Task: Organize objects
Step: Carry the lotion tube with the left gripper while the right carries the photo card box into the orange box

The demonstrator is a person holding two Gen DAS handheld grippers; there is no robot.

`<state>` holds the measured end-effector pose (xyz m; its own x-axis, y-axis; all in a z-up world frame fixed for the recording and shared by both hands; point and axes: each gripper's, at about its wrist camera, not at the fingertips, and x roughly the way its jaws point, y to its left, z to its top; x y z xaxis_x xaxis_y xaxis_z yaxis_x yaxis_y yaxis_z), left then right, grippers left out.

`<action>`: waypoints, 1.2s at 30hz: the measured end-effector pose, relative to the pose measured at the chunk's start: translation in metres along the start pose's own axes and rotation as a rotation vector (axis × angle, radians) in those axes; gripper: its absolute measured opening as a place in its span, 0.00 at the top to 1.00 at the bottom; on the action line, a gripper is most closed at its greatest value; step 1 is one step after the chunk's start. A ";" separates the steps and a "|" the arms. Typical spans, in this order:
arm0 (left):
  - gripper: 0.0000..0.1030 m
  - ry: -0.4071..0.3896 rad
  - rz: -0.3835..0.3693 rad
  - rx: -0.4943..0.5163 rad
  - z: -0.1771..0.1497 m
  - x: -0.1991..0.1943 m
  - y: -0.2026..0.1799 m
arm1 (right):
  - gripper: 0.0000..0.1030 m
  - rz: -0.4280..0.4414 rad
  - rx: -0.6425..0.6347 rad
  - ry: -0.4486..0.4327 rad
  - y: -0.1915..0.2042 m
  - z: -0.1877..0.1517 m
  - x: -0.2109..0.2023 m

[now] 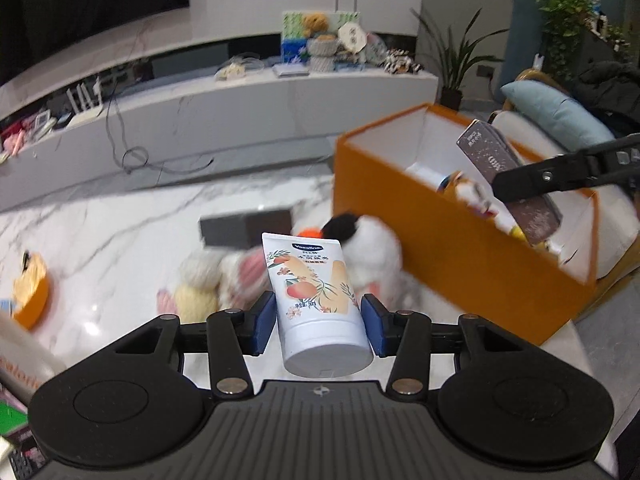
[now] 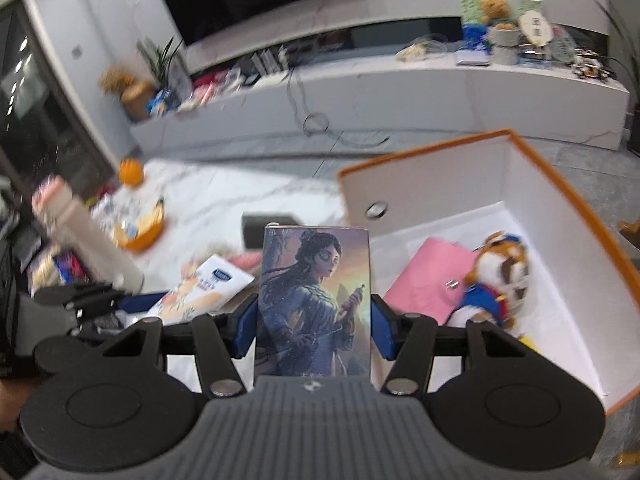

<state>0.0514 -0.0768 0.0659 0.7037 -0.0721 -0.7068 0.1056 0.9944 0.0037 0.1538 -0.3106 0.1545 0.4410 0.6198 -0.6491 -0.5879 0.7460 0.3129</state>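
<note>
Two grippers each hold one thing: the left gripper (image 1: 319, 320) squeezes a lotion tube (image 1: 316, 296), the right gripper (image 2: 313, 322) a picture box (image 2: 316, 300). Both are up above the desk (image 1: 100, 240). I think they go into the orange box (image 2: 580, 248) next.

Orange box (image 2: 568, 184) open-topped; tiger plush (image 2: 498, 276) and pink pouch (image 2: 428, 276) crowd its floor.

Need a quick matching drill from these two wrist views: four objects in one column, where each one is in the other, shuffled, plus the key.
Things:
1. lotion tube
2. illustrated card box
3. tiger plush
4. pink pouch

Places:
A. lying flat on the floor of the orange box
B. clamped in the left hand-held gripper
C. inside the orange box, by its right wall
D. clamped in the right hand-held gripper

Pairs: 1-B, 2-D, 3-C, 4-A
</note>
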 end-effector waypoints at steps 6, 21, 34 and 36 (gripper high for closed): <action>0.48 -0.050 -0.045 0.052 0.035 0.005 -0.033 | 0.43 -0.076 0.090 -0.048 -0.037 0.008 -0.015; 0.47 -0.032 -0.087 0.101 0.100 0.065 -0.088 | 0.43 -0.274 0.184 -0.014 -0.089 0.011 -0.002; 0.47 0.054 0.026 0.235 0.099 0.123 -0.116 | 0.43 -0.382 0.158 0.064 -0.102 0.011 0.026; 0.47 0.071 0.034 0.248 0.096 0.130 -0.119 | 0.43 -0.404 0.144 0.078 -0.103 0.010 0.030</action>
<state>0.1982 -0.2117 0.0418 0.6596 -0.0244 -0.7512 0.2577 0.9462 0.1955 0.2343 -0.3663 0.1094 0.5601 0.2552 -0.7882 -0.2754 0.9546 0.1134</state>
